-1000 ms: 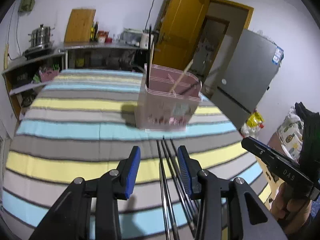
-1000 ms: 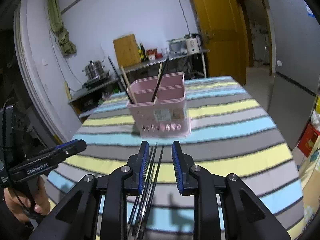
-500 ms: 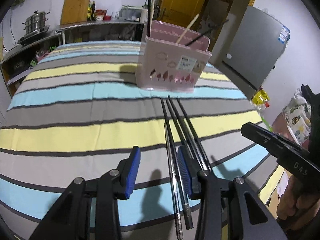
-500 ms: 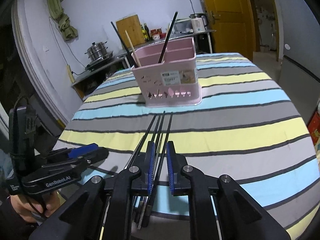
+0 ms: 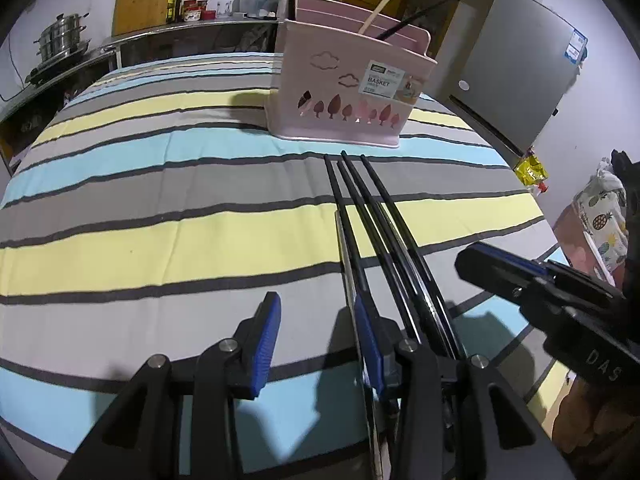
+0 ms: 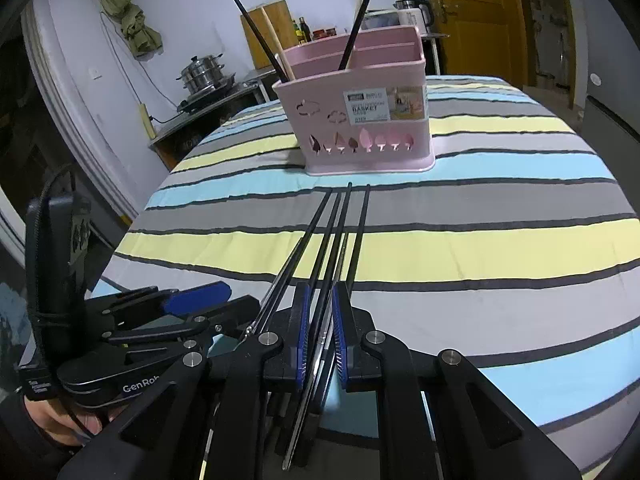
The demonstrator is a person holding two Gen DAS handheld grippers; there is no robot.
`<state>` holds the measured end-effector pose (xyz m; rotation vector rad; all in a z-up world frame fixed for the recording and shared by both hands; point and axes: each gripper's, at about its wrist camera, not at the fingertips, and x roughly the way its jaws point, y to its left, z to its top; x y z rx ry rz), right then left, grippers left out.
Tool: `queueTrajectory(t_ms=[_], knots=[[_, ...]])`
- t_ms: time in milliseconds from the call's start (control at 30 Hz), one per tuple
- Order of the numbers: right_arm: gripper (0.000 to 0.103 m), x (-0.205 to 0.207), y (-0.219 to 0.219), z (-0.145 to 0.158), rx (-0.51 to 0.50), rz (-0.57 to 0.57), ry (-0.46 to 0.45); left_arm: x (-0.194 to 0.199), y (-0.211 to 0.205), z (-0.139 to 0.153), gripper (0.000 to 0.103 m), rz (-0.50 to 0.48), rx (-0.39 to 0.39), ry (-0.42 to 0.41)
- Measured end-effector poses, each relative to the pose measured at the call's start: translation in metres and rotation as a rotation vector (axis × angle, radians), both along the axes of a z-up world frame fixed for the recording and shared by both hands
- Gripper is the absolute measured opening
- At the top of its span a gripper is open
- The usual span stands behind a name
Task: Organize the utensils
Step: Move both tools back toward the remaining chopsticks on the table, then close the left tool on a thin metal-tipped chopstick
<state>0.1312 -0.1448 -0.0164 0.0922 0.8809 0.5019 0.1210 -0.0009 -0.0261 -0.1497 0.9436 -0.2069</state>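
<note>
Several black chopsticks (image 5: 360, 208) lie side by side on the striped tablecloth, tips toward a pink utensil basket (image 5: 348, 92) that holds a few chopsticks and a wooden utensil. They also show in the right wrist view (image 6: 336, 232), in front of the basket (image 6: 360, 120). My left gripper (image 5: 318, 332) is open and low over the cloth; its right finger rests by the leftmost chopstick. My right gripper (image 6: 319, 332) is nearly shut, its blue pads narrowly around one or two chopstick ends near the table's front edge.
The table (image 5: 140, 240) carries a blue, yellow and grey striped cloth. A counter with a steel pot (image 5: 60, 44) stands behind at the left. A grey fridge (image 5: 516, 80) and an orange door (image 6: 480, 12) are at the right.
Both grippers dropped low toward the table's front edge. The right gripper's jaws narrowed from open to almost shut around the chopstick ends. The left stayed open.
</note>
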Motion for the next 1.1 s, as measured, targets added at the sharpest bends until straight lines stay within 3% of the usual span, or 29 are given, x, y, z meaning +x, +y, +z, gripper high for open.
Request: queueTrajectory(t_ms=[467,733,967,1100], knots=[[0.012,0.007,-0.001,-0.013,0.007,-0.006,0.039,0.003,-0.004,0.000,0.041,-0.013,0.033,-0.014],[0.012,0.007,0.000,-0.013,0.004,-0.002,0.042,0.000,-0.019,-0.005,0.043,-0.037,0.148,-0.036],[0.012,0.012,0.002,-0.014,-0.011,0.000,0.042,0.002,-0.002,-0.003,0.022,0.018,0.116,-0.025],[0.012,0.019,0.011,-0.015,-0.039,0.010,0.038,0.004,0.005,-0.004,0.017,0.051,0.117,-0.019]])
